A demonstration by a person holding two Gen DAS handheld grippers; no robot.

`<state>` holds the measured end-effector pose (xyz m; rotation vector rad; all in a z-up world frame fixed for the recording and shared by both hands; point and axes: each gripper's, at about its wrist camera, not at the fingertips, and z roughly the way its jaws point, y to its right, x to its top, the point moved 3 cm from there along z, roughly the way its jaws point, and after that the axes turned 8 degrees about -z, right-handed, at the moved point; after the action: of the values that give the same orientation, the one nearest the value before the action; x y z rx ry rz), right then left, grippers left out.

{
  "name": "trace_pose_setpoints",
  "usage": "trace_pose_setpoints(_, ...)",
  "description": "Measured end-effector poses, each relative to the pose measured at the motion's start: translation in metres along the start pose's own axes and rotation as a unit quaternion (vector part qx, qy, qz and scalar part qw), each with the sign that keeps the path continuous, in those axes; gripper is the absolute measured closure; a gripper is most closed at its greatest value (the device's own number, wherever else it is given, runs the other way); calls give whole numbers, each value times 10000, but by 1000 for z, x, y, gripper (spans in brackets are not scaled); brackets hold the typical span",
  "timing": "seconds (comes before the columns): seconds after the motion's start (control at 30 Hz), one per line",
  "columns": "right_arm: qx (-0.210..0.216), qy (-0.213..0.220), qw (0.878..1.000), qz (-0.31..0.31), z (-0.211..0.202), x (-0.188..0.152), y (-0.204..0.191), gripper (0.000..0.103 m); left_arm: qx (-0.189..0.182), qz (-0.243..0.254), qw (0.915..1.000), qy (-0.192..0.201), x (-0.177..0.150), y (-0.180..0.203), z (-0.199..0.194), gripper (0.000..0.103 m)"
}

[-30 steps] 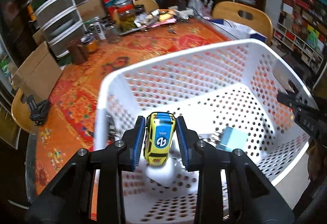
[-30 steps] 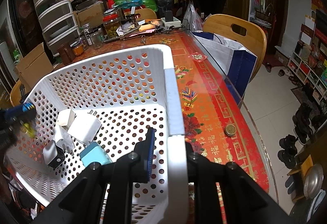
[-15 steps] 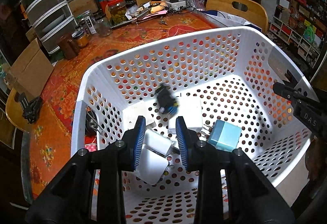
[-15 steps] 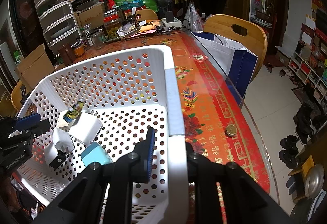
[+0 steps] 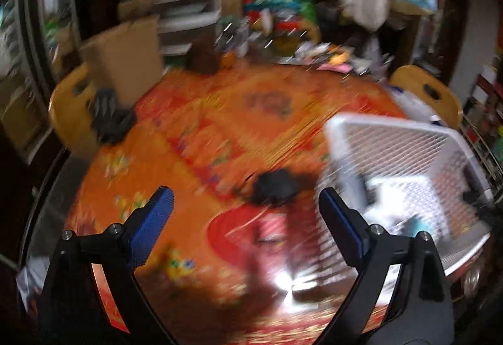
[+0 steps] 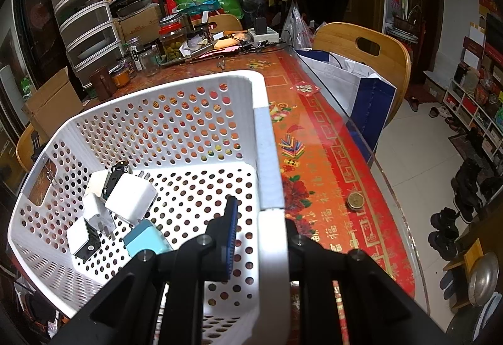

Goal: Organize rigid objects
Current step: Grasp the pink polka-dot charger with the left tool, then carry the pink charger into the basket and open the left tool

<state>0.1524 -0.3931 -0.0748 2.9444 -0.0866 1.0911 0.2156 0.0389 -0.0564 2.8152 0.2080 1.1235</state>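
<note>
The white perforated basket (image 6: 157,112) sits on the red-orange tablecloth. Inside lie white chargers (image 6: 130,195), a teal block (image 6: 145,243) and the toy car (image 6: 115,172), tipped against a charger. My right gripper (image 6: 261,228) is shut on the basket's right rim (image 6: 270,175). In the blurred left wrist view, my left gripper (image 5: 245,209) is wide open and empty above the cloth, left of the basket (image 5: 393,140). A dark object (image 5: 273,187) lies on the cloth between the fingers, just beyond them.
Jars, papers and a power strip (image 6: 264,33) crowd the table's far end. A coin-like disc (image 6: 355,200) lies near the right table edge. Wooden chairs (image 6: 367,58) stand around. A cardboard box (image 5: 122,62) sits at the left.
The left gripper let the toy car fall into the basket, opened wide and swung left out of the basket over the cloth. The right gripper kept its hold on the rim.
</note>
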Motion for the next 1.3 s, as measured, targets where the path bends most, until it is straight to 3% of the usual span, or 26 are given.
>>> trace_pose_setpoints(0.1,-9,-9,10000,6,0,1,0,87,25,-84,9987,-499,-25,-20,37,12)
trace_pose_setpoints(0.23,-22,-34,10000,-6,0,1,1,87,-369,73,9961,-793,-46,-15,73,14)
trace_pose_setpoints(0.37,-18,-26,10000,-5,0,2,1,87,-357,107,9953,-890,-52,-3,99,22)
trace_pose_setpoints(0.5,-33,-35,10000,-10,0,2,0,87,-252,173,9944,-1013,-58,4,114,38)
trace_pose_setpoints(0.83,-31,-35,10000,-7,0,1,1,87,-202,243,9955,-893,-56,11,116,61)
trace_pose_setpoints(0.9,-32,-32,10000,-13,0,1,1,87,-209,209,9959,-857,-55,8,114,76)
trace_pose_setpoints(1.07,-26,-31,10000,-9,0,1,0,87,41,96,9976,-679,-51,-4,107,76)
trace_pose_setpoints(1.3,-20,-23,10000,-33,-1,2,1,87,346,-205,9992,-56,-11,-34,64,76)
